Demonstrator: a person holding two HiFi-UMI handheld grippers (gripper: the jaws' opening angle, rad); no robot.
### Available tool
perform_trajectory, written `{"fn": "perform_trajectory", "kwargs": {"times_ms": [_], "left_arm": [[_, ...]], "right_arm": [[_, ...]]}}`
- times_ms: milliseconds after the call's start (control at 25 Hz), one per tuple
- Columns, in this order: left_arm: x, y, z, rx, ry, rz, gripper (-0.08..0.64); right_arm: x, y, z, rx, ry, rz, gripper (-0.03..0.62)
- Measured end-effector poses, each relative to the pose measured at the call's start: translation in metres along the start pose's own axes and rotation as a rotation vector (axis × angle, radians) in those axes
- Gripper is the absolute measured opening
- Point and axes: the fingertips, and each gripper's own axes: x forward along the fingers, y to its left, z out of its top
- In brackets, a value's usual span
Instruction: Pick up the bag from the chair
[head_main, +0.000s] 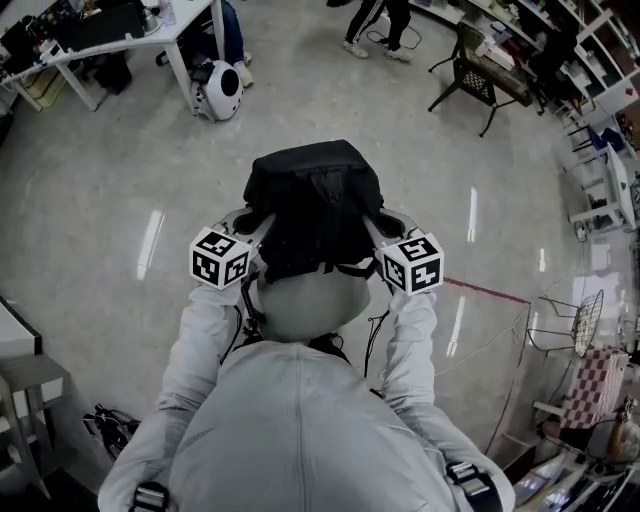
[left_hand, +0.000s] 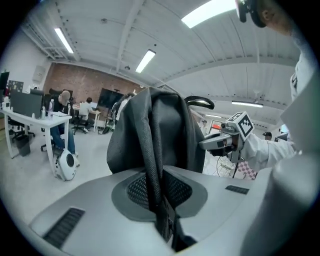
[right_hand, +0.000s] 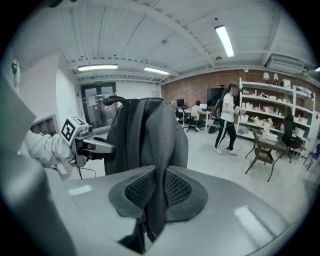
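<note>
A black backpack (head_main: 315, 205) hangs in the air in front of me, held up between both grippers. My left gripper (head_main: 258, 228) grips it from the left and my right gripper (head_main: 374, 230) from the right. In the left gripper view, my left gripper (left_hand: 156, 197) is shut on a black shoulder strap (left_hand: 150, 155), with the bag (left_hand: 170, 130) hanging beyond and the right gripper (left_hand: 222, 141) across from it. In the right gripper view, my right gripper (right_hand: 152, 197) is shut on the other strap (right_hand: 159, 165) of the bag (right_hand: 145, 135). No chair shows under the bag.
Bare grey floor lies below. A white table (head_main: 130, 42) and a round white device (head_main: 218, 90) stand at the far left. A dark chair (head_main: 478, 85) and a person's legs (head_main: 380, 30) are at the back, with shelves and a wire rack (head_main: 585, 320) at the right.
</note>
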Motion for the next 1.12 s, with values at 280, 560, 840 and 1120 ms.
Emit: {"fn": "perform_trajectory", "kwargs": {"times_ms": [280,560,840,1120], "left_arm": [[-0.017,-0.006,0.081,0.122,-0.165,0.025,0.034],[-0.039,-0.010,0.137,0.242,-0.275,0.094,0.034],[-0.063,-0.017,0.181,0.304,-0.354,0.130,0.034],[-0.077,-0.035,0.209,0.336,-0.421,0.133,0.034]], "right_arm": [[-0.030,-0.004,0.071,-0.042,-0.171,-0.079,0.055],[-0.048,0.003,0.126,-0.115,-0.260,-0.096,0.055],[-0.063,0.012,0.162,-0.153,-0.316,-0.106,0.055],[-0.083,0.013,0.181,-0.161,-0.361,-0.102,0.054]]}}
